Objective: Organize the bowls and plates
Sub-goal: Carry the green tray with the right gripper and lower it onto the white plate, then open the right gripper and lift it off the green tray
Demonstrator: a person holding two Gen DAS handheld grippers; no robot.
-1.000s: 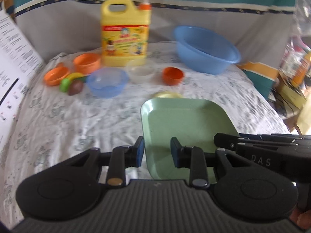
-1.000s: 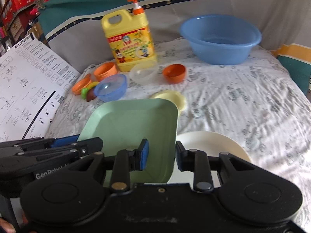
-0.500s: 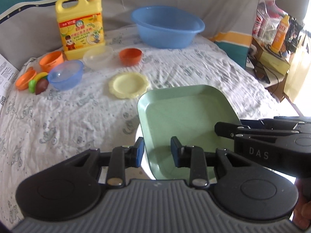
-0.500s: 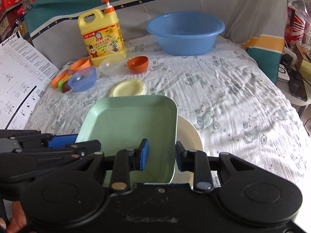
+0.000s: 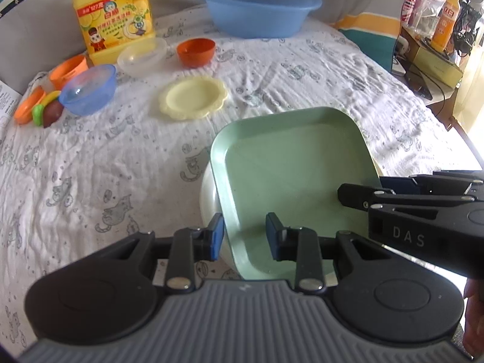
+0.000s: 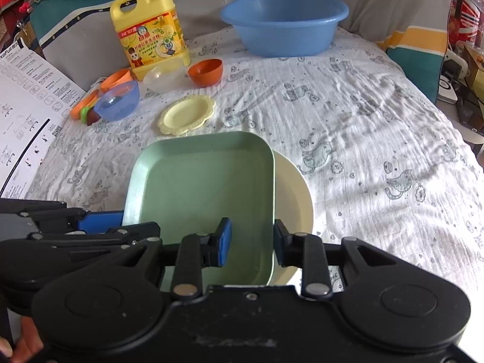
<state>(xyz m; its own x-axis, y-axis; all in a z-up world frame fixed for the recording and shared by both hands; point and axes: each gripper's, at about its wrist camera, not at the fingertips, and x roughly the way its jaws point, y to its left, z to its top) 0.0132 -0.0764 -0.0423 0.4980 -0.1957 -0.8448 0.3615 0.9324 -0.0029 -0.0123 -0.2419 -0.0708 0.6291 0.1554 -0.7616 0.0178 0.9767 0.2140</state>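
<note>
A green square plate (image 5: 290, 166) (image 6: 205, 187) hangs just over a cream round plate (image 5: 208, 193) (image 6: 295, 199) on the cloth; whether they touch I cannot tell. My left gripper (image 5: 245, 237) is shut on the green plate's left rim, and its blue pad (image 6: 99, 220) shows in the right wrist view. My right gripper (image 6: 252, 240) is shut on the right rim; its black fingers (image 5: 378, 195) reach in from the right. Farther back lie a yellow scalloped plate (image 5: 193, 96) (image 6: 187, 115), a blue bowl (image 5: 87, 89), a clear bowl (image 5: 142, 56) and an orange bowl (image 5: 196, 51).
A large blue basin (image 6: 284, 21) and a yellow detergent jug (image 6: 151, 30) stand at the back. Orange cups and toy fruit (image 5: 45, 106) crowd the far left. A printed sheet (image 6: 27, 90) leans at the left. The table drops off at the right, beside cluttered boxes (image 5: 435, 57).
Both grippers have come down and toward me with the green plate, tilting more downward. The cream plate now shows under it, and the yellow plate has come into full view.
</note>
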